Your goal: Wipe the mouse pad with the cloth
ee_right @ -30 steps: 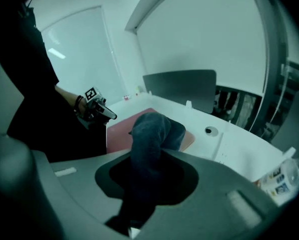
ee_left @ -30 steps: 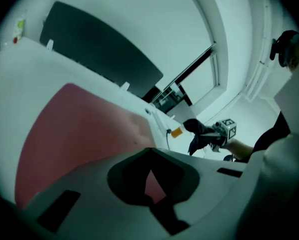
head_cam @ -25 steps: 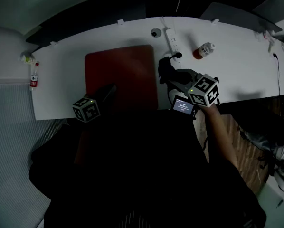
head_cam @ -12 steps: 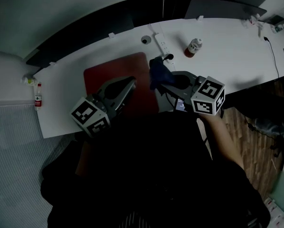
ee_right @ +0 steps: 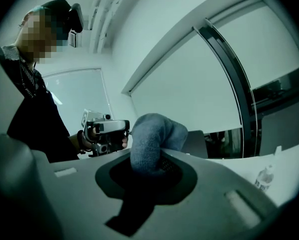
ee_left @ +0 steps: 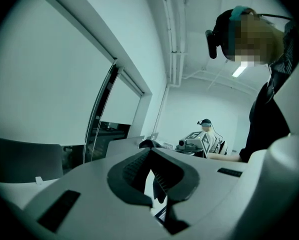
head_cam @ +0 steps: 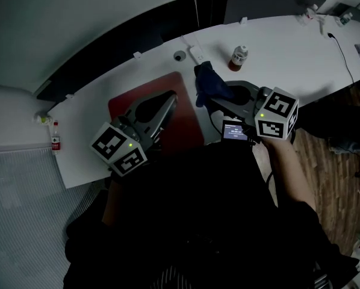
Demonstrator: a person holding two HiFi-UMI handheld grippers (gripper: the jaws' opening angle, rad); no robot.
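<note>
Right gripper is clamped on a blue-grey cloth, which bunches up past the jaw tips. It is held over the white desk just off the far right corner of the red mouse pad. Left gripper is over the pad, jaws closed together on nothing. A small bottle stands near the desk's far edge, beside a power strip.

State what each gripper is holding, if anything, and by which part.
The right gripper holds the cloth, jaws shut on a bunched fold of it. The left gripper holds nothing, jaws together.
</note>
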